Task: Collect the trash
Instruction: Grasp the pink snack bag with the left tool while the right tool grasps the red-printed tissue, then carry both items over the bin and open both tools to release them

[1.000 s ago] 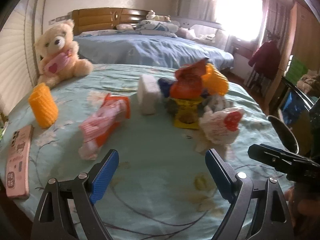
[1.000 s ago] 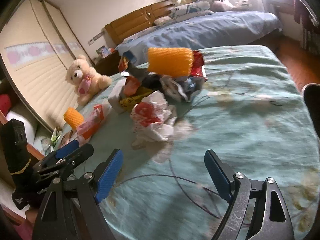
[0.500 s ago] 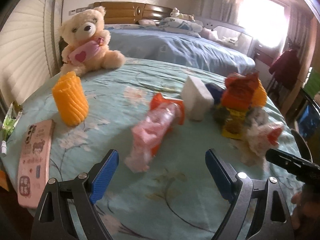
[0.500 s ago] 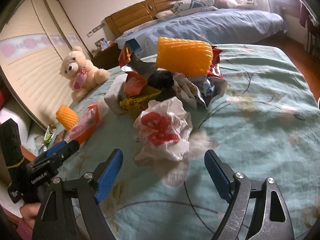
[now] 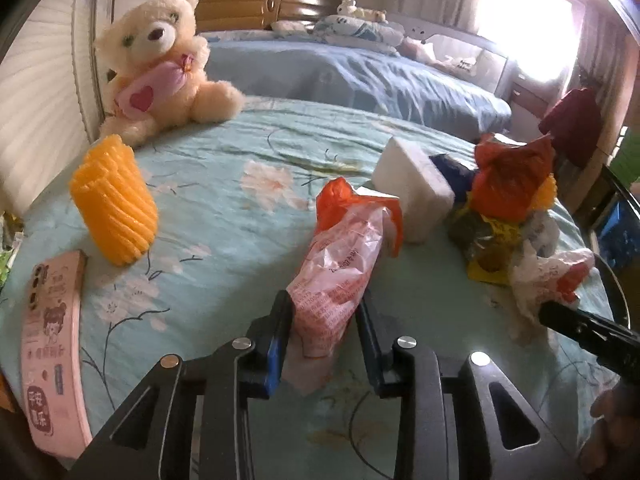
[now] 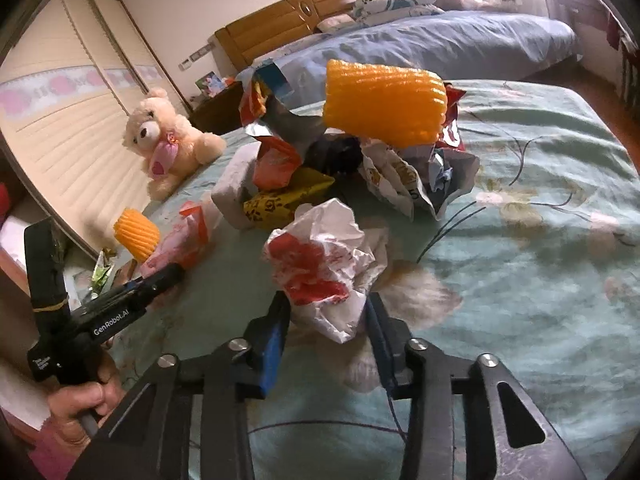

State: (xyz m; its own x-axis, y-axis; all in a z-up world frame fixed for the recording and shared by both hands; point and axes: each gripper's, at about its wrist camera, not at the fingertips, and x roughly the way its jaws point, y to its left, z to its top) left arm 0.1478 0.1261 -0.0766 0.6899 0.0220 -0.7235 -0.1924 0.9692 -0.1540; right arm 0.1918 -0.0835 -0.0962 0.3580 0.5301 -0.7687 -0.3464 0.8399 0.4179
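- My left tongs [image 5: 325, 322]: jaws just closed in, now clamped on the near end of 1 pink-and-orange plastic wrapper [image 5: 344, 264]; wrapper runs away toward 12 o'clock, lying on the bedspread.
- My right tongs [image 6: 326, 326]: jaws just closed in too, clamped on the lower edge of 1 crumpled white-and-red bag [image 6: 320, 264], dead ahead at 12.
- From the right wrist view I see the left tongs at 9 o'clock, a hand [image 6: 80, 404] on the handle.
- Trash pile [image 6: 352, 160] at 12 beyond the white bag: crumpled wrappers in yellow, orange, silver, white; too tangled to count.
- Orange foam fruit nets, 2: one on top of the pile [image 6: 384, 104], one standing alone [image 5: 114, 208] at 10 o'clock in the left view, well apart from the pile.
- White foam block [image 5: 414, 190], 1, at 1 o'clock in the left view, just beside the pink wrapper's far end.
- Pink flat box [image 5: 54, 344], 1, at 9 o'clock at the bed edge.
- Teddy bear [image 5: 160, 64], 1, cream with a pink heart, at 11 o'clock, sitting upright.
- Surface: bed with light-green floral bedspread [image 5: 224, 216].
- Room: second bed with blue cover [image 5: 352, 72] behind, wooden headboard [image 5: 272, 4], pillows and a small plush on it, bright window [image 5: 528, 12] at 1–2 o'clock, cream slatted wardrobe doors [image 6: 60, 120] on the left.
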